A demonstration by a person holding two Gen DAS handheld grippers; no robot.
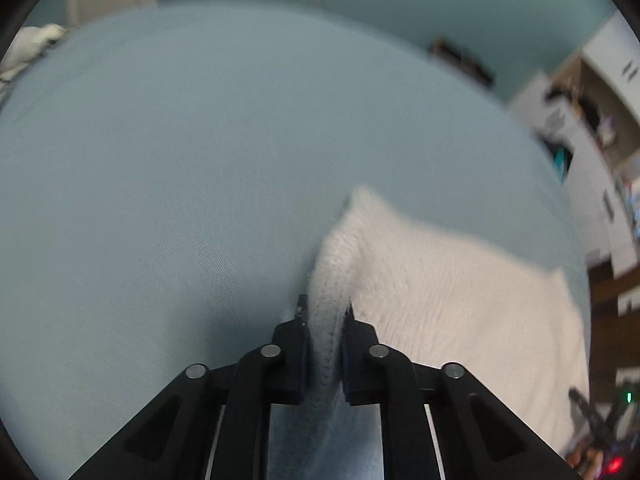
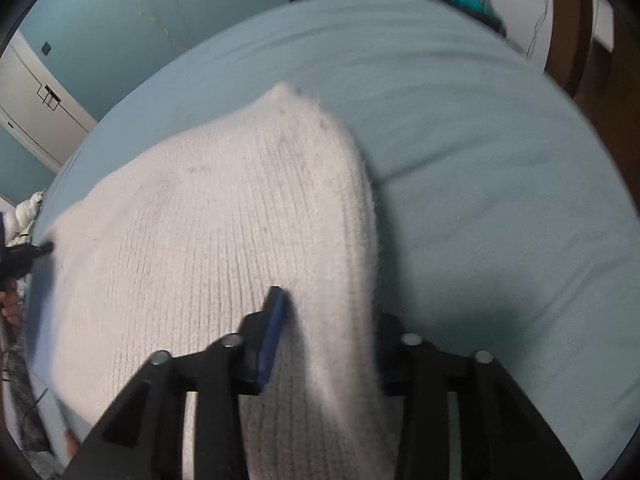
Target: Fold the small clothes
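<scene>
The white knit garment (image 1: 440, 288) lies on the pale blue bed sheet (image 1: 200, 160), spreading ahead and to the right of the left gripper (image 1: 326, 312), which is clenched on a ridge of the fabric pinched up between its 2 pads. The right gripper (image 2: 320, 320) is likewise clamped on the garment's near right edge: its left finger (image 2: 272, 328) presses on top of the ribbed knit, while the other finger is hidden behind the fold that drapes over it. From the right claw, the cloth runs ahead and to the left, rising to a soft peak in front. The knit looks light, thick and fuzzy, very limp, with no stiffness of its own; I judge it will sag and stretch between the 2 holds and bunch wherever it is not supported. It seems grippy rather than slippery, and not fragile, though loose yarn could snag on a pad edge. The best holds are likely the corners or the ribbed hem, taken through both layers, so that the edge stays straight when carried over. No container shows plainly in either view; only blurred furniture and shelving beyond the bed, contents unreadable. A second pale item (image 1: 28, 48) sits far ahead-left of the left claw.
</scene>
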